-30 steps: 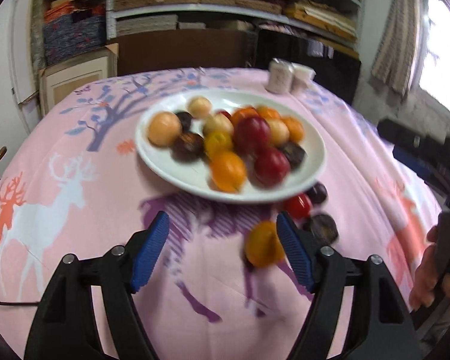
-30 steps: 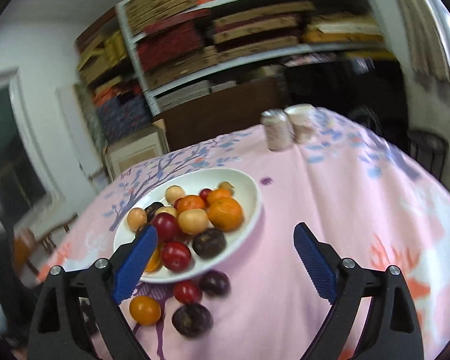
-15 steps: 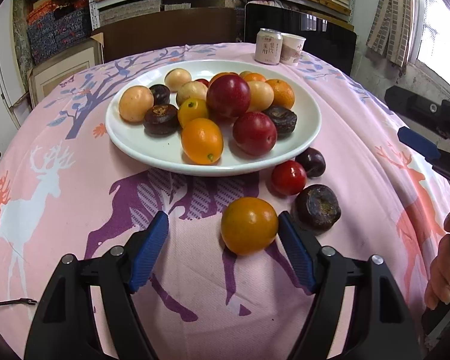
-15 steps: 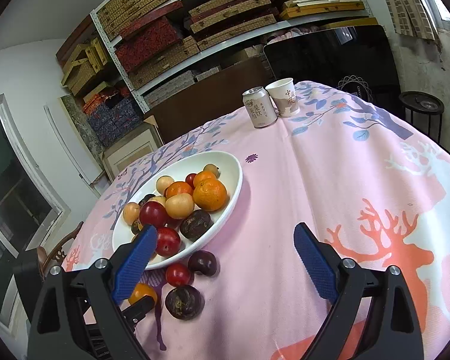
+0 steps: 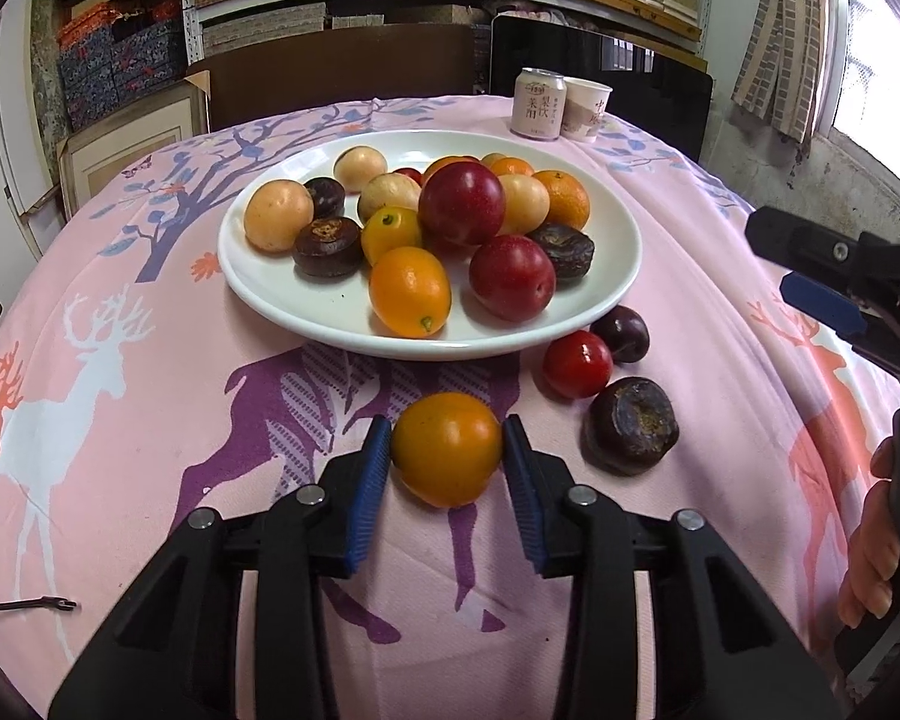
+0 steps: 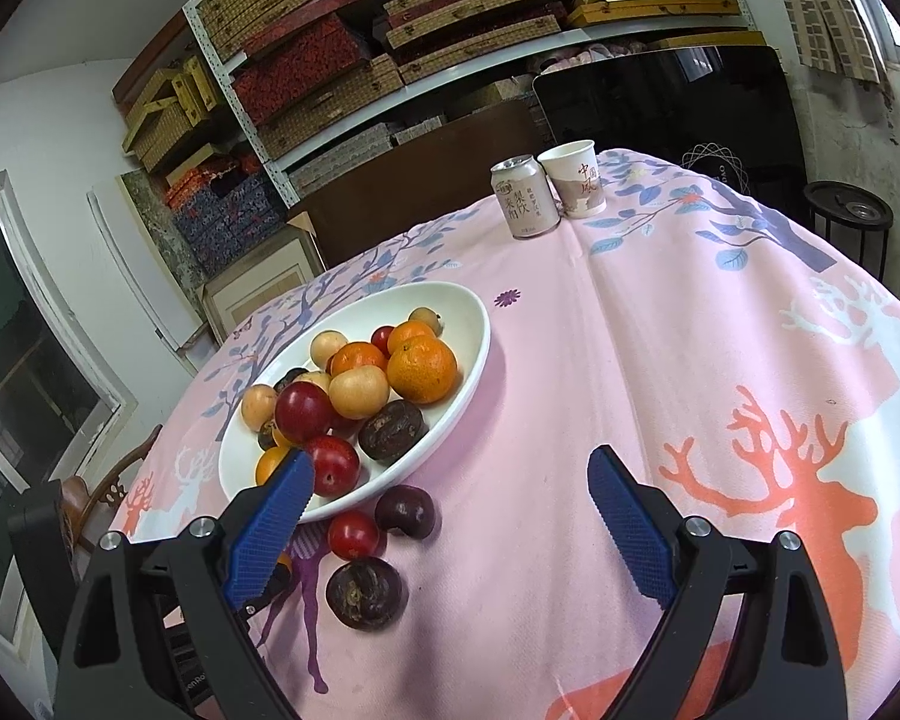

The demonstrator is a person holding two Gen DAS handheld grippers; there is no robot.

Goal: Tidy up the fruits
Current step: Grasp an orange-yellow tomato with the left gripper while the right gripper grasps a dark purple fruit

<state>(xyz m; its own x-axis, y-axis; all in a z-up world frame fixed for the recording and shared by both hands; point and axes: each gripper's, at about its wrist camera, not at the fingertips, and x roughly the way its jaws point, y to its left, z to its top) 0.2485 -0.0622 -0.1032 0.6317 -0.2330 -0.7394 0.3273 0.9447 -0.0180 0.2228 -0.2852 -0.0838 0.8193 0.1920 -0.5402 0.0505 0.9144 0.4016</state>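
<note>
An orange fruit lies on the pink cloth just in front of the white plate. My left gripper is closing on it, and both blue pads touch its sides. Heaped on the plate are several red, orange, pale and dark fruits. To the right of the held fruit lie a red fruit, a dark plum and a dark brown fruit. My right gripper hovers open above the cloth to the right of the plate, with nothing gripped.
A drink can and a paper cup stand at the far edge of the table. A hand holds the right gripper at the right border. Shelves of boxes fill the back wall. A wooden chair sits at the table's left side.
The left jaws have come together from wide open onto the orange fruit. The right gripper has stayed almost still and open.
</note>
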